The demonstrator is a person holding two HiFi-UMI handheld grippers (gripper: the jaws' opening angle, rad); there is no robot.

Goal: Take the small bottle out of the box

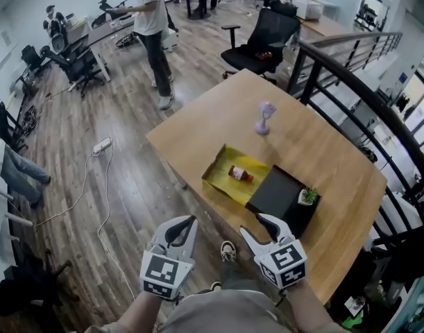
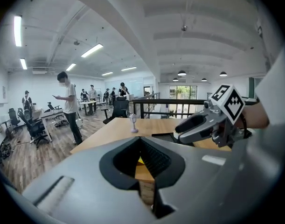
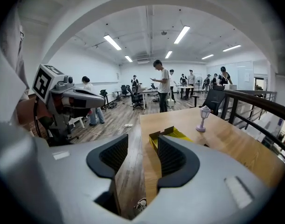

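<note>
Small bottle in yellow box: likely light, slick; pinch mid-body with your wide-spread right gripper, left gripper closed empty.

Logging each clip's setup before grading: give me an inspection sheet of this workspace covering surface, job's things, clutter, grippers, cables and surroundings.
Surface: light wooden table.
Job's things: small bottle lies on its side inside the open yellow box, untouched.
Clutter: black tray beside the box, with a small potted plant on it; purple lamp figurine stands farther back.
Grippers: left gripper jaws together, empty; right gripper jaws apart, empty; both held short of the table's near edge.
Cables: white cable and power strip on the floor, left of the table.
Surroundings: railing at right, office chair beyond the table, person standing behind.
</note>
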